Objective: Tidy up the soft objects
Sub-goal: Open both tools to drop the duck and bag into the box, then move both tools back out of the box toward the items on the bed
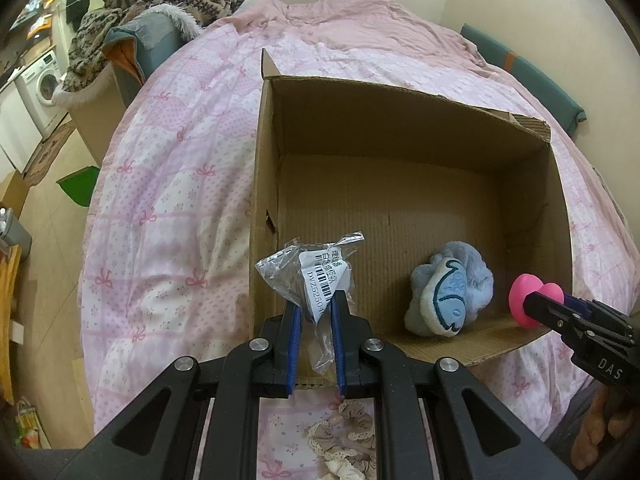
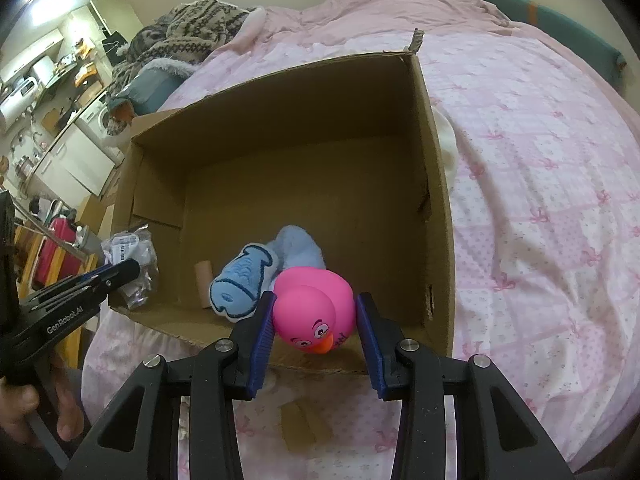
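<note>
An open cardboard box (image 1: 400,200) lies on the pink bed (image 1: 172,184); it also shows in the right wrist view (image 2: 436,184). A blue plush fish toy (image 1: 448,292) lies inside near the front wall, also seen in the right wrist view (image 2: 248,280). My left gripper (image 1: 314,300) is shut on a clear plastic bag with a barcode label (image 1: 316,276), held over the box's front left corner. My right gripper (image 2: 316,304) is shut on a pink rubber duck (image 2: 316,308), held over the box's front wall. The duck (image 1: 528,300) and right gripper show at the right of the left wrist view.
Beige and cream scrunchies (image 1: 348,440) lie on the bed under my left gripper. A patterned blanket heap (image 1: 160,8) sits at the bed's far left. A small cardboard tube (image 2: 203,280) stands inside the box. A teal cushion (image 1: 532,76) lines the wall at right.
</note>
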A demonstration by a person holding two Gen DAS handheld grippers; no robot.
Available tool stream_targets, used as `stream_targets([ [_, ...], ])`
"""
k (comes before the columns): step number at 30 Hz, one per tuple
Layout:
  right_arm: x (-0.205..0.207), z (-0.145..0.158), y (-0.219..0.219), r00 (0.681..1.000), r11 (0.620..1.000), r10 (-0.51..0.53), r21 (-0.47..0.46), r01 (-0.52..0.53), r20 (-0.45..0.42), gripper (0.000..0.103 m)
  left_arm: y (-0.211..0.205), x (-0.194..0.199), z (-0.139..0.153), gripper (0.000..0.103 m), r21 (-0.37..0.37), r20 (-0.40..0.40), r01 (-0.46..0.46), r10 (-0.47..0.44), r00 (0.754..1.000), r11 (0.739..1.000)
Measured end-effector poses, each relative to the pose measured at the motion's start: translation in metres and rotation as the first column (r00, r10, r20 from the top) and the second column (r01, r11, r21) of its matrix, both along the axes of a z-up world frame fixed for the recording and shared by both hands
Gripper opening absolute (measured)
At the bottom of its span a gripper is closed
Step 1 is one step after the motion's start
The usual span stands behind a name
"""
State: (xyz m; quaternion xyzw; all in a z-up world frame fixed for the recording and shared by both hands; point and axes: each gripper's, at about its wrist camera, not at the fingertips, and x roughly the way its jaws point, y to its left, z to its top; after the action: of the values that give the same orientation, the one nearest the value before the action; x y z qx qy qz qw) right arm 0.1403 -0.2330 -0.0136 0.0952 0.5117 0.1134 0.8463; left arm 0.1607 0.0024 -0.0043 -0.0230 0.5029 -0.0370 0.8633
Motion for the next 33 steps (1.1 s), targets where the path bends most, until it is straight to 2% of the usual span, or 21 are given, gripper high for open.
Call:
stream_targets([
  [21,-0.002,-0.003,0.006,1.0,1.0,0.009,0.018,-0.009,-0.005,0.042,0.0,0.0,-0.002,0.017,0.011,-0.005,0.007,-0.007,1.0,1.0],
  [23,-0.001,-0.002,0.005,1.0,1.0,0.009,0.019,-0.008,-0.006,0.042,-0.001,-0.001,-0.001,0.021,0.014,0.001,0.011,-0.011,1.0,1.0],
  [27,-0.002,0.0,0.004,1.0,1.0,0.006,0.027,-0.006,0.002,0.043,-0.001,-0.003,0.005,0.041,0.028,0.028,0.007,-0.008,1.0,1.0],
  [29,-0.002,0.001,0.003,1.0,0.999,0.003,0.033,-0.004,0.005,0.05,0.0,-0.004,0.008,0.045,0.016,0.048,0.007,-0.008,0.999,1.0],
  [31,-0.002,0.004,0.002,1.0,0.999,0.003,0.047,-0.004,0.016,0.062,0.0,-0.005,0.012,0.047,0.018,0.065,0.006,-0.007,0.998,1.0],
  [33,-0.004,0.009,0.002,0.999,0.999,0.0,0.054,-0.003,0.043,0.068,-0.001,-0.007,0.015,0.052,0.029,0.08,0.007,-0.009,0.997,1.0],
])
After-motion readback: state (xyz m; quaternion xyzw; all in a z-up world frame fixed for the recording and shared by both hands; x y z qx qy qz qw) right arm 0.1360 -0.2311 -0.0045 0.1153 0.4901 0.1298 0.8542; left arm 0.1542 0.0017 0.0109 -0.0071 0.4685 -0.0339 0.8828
